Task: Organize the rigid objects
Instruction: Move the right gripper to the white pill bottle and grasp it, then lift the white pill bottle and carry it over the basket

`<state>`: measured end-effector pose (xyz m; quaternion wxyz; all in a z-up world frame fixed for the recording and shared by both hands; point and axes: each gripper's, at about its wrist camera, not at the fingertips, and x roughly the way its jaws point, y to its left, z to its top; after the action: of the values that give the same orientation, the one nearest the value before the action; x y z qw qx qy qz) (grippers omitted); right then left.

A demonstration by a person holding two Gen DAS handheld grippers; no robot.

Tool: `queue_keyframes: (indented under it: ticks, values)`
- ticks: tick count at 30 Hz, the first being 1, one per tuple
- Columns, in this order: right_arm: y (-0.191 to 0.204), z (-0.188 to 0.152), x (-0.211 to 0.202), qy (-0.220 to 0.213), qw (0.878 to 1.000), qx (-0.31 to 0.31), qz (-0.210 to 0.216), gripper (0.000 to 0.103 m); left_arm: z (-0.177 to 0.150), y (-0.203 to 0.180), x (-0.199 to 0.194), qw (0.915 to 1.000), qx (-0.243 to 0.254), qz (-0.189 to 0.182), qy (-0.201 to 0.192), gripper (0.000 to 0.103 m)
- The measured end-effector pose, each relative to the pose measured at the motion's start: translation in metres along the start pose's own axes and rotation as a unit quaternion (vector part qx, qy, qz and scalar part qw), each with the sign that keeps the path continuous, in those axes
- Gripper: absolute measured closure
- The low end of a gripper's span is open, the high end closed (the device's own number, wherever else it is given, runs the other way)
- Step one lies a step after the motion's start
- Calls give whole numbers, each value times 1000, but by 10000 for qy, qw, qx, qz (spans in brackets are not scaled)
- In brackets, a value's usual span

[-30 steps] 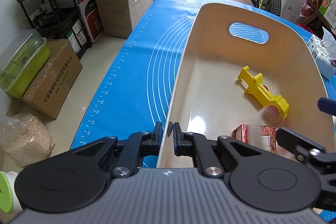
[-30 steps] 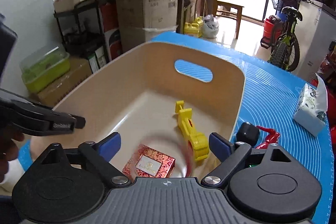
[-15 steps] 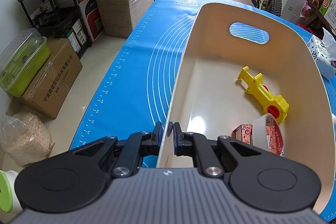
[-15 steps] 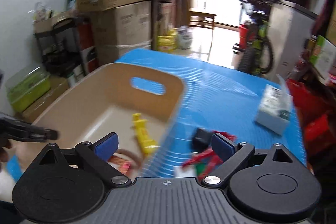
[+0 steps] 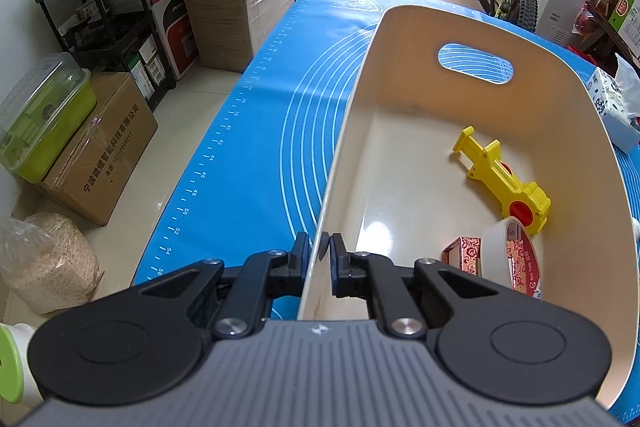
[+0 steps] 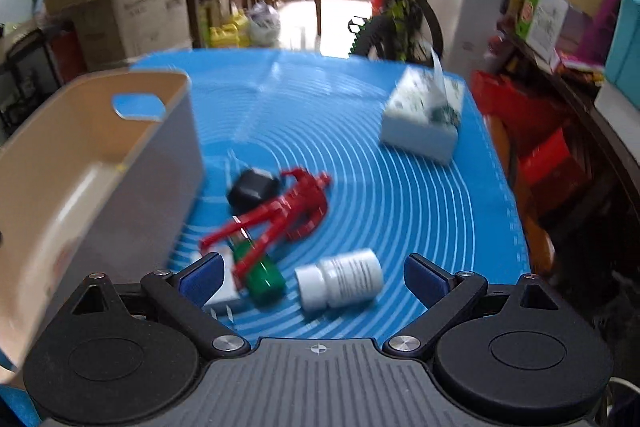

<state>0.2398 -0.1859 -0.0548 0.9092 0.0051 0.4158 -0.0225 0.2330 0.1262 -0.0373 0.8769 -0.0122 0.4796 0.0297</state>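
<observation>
left gripper (image 5: 319, 254) clamped on bin (image 5: 400, 23) wall | right gripper (image 6: 312, 273) wide, empty, opening, over bottle (image 6: 340, 283) | light, rigid, slick; grab across body

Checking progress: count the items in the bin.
3 in the bin: yellow toy at the right wall, tape roll and red box nearer. More may hide behind the left gripper.
</observation>
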Motion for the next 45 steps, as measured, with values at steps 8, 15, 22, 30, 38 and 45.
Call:
queue_keyframes:
  ticks: [8, 15, 22, 30, 38, 45]
  values:
    - [-2, -15, 37, 423, 9985, -160, -319, 7, 0, 0, 0, 10000, -3, 2, 0, 90]
    - [-6, -21, 54, 478, 9977, -172, -438, 11, 0, 0, 0, 10000, 1, 5, -1, 90]
    - [-12, -21, 63, 329, 9988, -79, -351, 19, 0, 0, 0, 10000, 1, 4, -1, 90]
    - [-5, -25, 62, 309, 9991, -231, -156, 39, 0, 0, 0, 10000, 19, 29, -3, 90]
    - [-9, -22, 48, 102, 9993, 35, -355, 39, 0, 0, -1, 10000, 13, 25, -1, 90]
    - [-5, -8, 18, -393, 9980, 354, -332, 39, 0, 0, -1, 10000, 15, 26, -2, 90]
